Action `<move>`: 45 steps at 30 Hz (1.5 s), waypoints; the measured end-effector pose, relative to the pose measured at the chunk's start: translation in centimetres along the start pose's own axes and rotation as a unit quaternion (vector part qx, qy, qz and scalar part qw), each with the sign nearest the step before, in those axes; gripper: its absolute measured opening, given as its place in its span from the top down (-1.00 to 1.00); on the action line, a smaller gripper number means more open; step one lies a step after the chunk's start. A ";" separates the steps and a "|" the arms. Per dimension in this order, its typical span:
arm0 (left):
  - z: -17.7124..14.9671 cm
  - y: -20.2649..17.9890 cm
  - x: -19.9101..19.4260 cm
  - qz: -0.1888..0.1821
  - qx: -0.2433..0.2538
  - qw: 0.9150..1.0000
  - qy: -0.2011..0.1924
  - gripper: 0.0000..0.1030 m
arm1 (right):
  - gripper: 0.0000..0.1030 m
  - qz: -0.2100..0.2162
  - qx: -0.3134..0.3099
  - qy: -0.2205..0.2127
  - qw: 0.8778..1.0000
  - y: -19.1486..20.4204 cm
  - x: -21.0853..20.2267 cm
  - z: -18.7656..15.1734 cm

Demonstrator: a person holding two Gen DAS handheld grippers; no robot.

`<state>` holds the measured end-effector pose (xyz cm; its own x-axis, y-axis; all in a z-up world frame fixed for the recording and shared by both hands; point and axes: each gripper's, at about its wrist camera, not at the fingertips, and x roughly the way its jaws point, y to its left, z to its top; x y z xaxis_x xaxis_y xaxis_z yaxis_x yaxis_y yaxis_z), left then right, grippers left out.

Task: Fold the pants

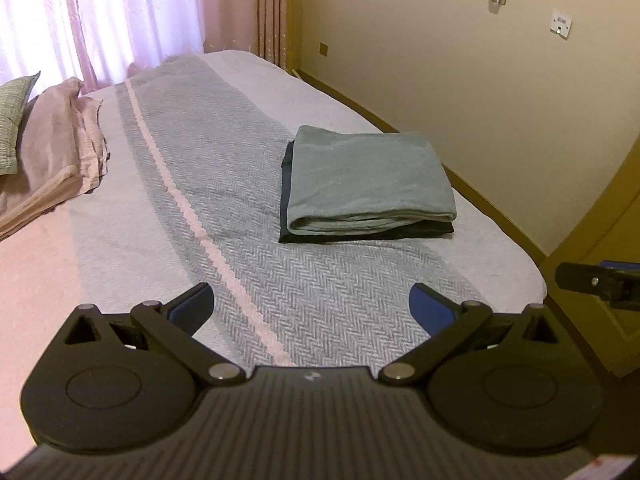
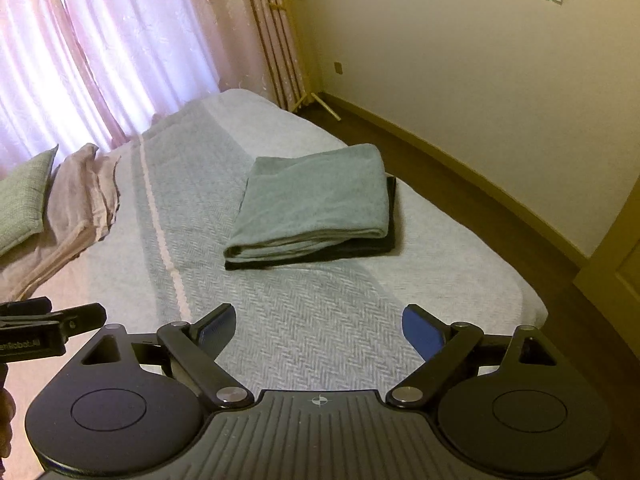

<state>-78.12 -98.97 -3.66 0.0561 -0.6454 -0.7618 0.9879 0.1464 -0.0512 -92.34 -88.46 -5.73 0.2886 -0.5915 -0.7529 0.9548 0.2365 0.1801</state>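
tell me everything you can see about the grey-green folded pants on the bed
The grey-green pants are folded into a flat, roughly rectangular bundle of soft, slightly fuzzy cloth, with a rounded fold edge facing the cameras. They lie on top of a darker folded garment whose edges peek out beneath, on the herringbone bedspread toward the wall side. Neither gripper touches them.
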 end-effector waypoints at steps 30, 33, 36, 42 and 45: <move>-0.7 -2.0 -4.3 -0.030 0.014 0.999 -0.023 -0.98 | -0.70 -0.021 -0.047 -0.036 0.998 3.2 -5.2 -1.8; -1.0 -1.9 -4.8 -0.035 0.012 0.999 -0.024 -0.98 | -0.70 -0.023 -0.051 -0.035 0.998 3.5 -5.3 -2.1; -1.1 -2.0 -5.1 -0.036 0.018 0.999 -0.021 -0.99 | -0.70 -0.023 -0.046 -0.033 0.998 3.6 -5.3 -2.3; -1.4 -1.7 -5.2 -0.032 0.015 0.999 -0.018 -0.99 | -0.70 -0.022 -0.046 -0.031 0.998 3.7 -5.2 -2.4; -1.4 -1.5 -5.3 -0.028 0.014 0.999 -0.016 -0.99 | -0.70 -0.021 -0.047 -0.031 0.998 3.9 -5.2 -2.5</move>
<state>-80.11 -94.72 -0.52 0.0048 -0.6764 -0.7366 0.9931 0.0892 -0.0755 -90.31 -82.57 -2.70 0.2555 -0.6485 -0.7171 0.9561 0.2797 0.0878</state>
